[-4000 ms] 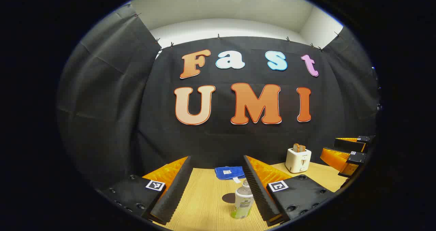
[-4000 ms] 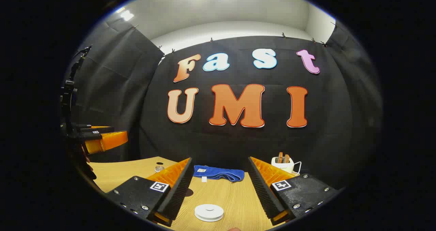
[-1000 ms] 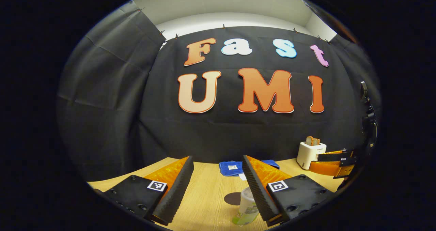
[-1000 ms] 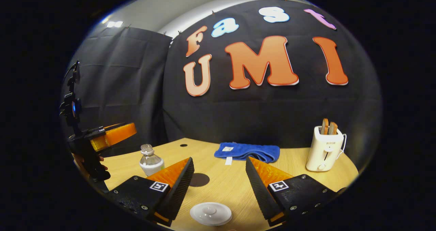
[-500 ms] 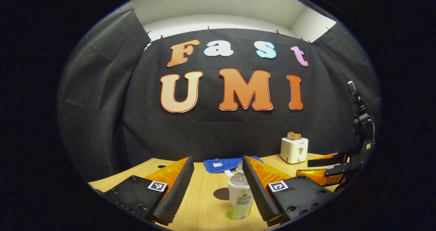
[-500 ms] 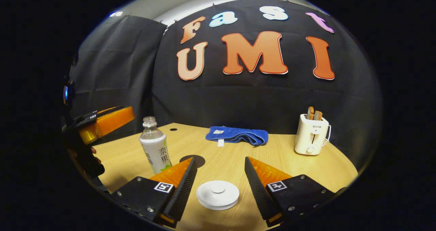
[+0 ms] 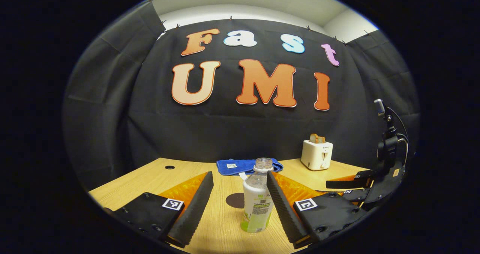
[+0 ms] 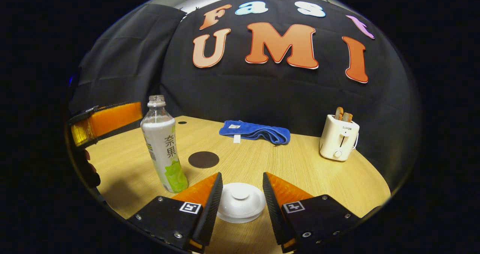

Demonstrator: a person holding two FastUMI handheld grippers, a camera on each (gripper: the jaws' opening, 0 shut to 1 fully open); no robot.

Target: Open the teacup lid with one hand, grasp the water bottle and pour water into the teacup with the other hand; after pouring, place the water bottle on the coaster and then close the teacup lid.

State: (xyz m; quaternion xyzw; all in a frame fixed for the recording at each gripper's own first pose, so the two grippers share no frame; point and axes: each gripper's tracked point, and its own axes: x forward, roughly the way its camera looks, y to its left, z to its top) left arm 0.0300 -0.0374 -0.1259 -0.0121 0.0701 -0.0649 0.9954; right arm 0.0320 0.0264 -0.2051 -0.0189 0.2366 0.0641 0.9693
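The right hand-held gripper (image 8: 240, 194) brackets the teacup lid (image 8: 240, 202), jaws narrowed, not visibly clamped. The left hand-held gripper (image 7: 240, 203) gapes wide around the untouched water bottle (image 7: 257, 199). Every step remains.

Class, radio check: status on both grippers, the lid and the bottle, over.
Right gripper open, fingers either side of teacup lid, contact unclear. Left gripper open around water bottle, upright, uncapped, off the coaster. Nothing in the way.

- Left gripper view: low over the desk (image 7: 150, 175), facing the booth's back wall, close behind the water bottle (image 7: 257, 201).
- Right gripper view: low, tilted down, very near the teacup lid (image 8: 240, 201).
- Shared: water bottle, coaster (image 8: 203, 159), blue towel (image 8: 255, 131), toaster (image 8: 338, 137).
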